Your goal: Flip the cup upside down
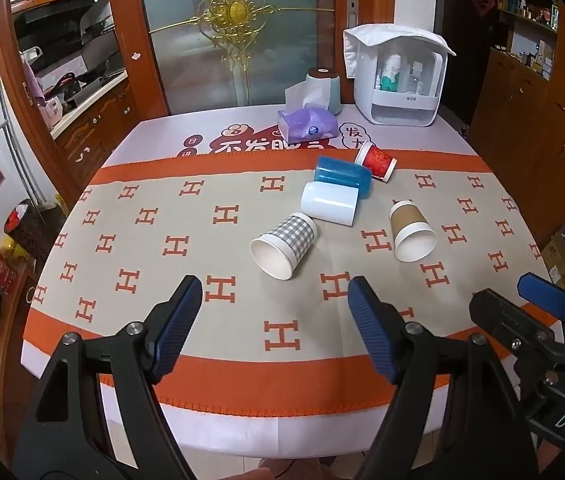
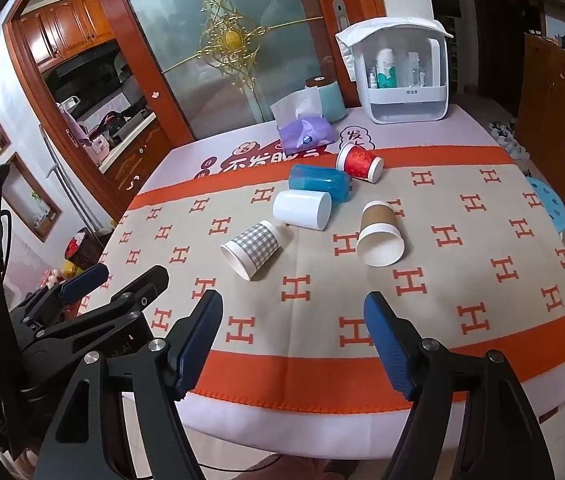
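On the H-patterned tablecloth (image 1: pixel 186 216), five cups lie sideways, well ahead of both wide-open, empty tools (image 1: pixel 274 332) (image 2: pixel 294 344).

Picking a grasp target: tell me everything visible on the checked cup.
The checked cup is a paper cup, grey-and-white gingham wall, white rolled rim, plain white inside. It looks empty and lies on its side on the cloth, mouth toward the cameras. Its base ends close to the white cup; contact unclear. No gripper touches it.

Black tool (image 1: pixel 274 292), blue ribbed pads (image 1: pixel 368 328), silver screws.
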`<state>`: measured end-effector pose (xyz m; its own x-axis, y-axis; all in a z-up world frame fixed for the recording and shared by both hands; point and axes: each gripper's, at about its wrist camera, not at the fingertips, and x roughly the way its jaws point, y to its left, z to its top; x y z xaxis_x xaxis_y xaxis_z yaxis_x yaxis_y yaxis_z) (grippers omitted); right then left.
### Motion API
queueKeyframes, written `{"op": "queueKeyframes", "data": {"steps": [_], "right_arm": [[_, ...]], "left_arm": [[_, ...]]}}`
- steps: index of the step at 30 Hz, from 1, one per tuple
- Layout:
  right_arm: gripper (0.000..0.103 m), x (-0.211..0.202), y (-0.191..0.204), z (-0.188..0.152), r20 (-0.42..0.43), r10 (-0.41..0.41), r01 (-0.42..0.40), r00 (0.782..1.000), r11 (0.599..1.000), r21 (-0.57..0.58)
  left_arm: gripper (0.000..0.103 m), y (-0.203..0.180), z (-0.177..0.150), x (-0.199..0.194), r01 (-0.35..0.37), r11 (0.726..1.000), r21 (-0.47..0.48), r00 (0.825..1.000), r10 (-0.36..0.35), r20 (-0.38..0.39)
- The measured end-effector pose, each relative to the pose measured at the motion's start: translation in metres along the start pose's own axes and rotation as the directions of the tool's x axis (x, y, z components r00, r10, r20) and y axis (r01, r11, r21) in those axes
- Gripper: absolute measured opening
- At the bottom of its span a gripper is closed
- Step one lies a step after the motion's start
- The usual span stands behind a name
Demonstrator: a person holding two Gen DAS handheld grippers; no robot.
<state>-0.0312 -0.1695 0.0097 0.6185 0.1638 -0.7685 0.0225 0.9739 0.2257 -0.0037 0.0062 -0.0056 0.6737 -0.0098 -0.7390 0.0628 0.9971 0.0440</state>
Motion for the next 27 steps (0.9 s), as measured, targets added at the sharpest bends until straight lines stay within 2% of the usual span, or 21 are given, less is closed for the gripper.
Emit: {"op": "queueKeyframes", "data": {"steps": [27], "right_arm": [[0.075,0.0011,-0.0040,0.0000,-0.008,0.002,-0.002,1.000,1.000,0.011]], "left_arm": [[0.073,-0.0067,-0.0038,0.0090,-0.002,1.000,0.004,1.000,0.002,-0.031]]}}
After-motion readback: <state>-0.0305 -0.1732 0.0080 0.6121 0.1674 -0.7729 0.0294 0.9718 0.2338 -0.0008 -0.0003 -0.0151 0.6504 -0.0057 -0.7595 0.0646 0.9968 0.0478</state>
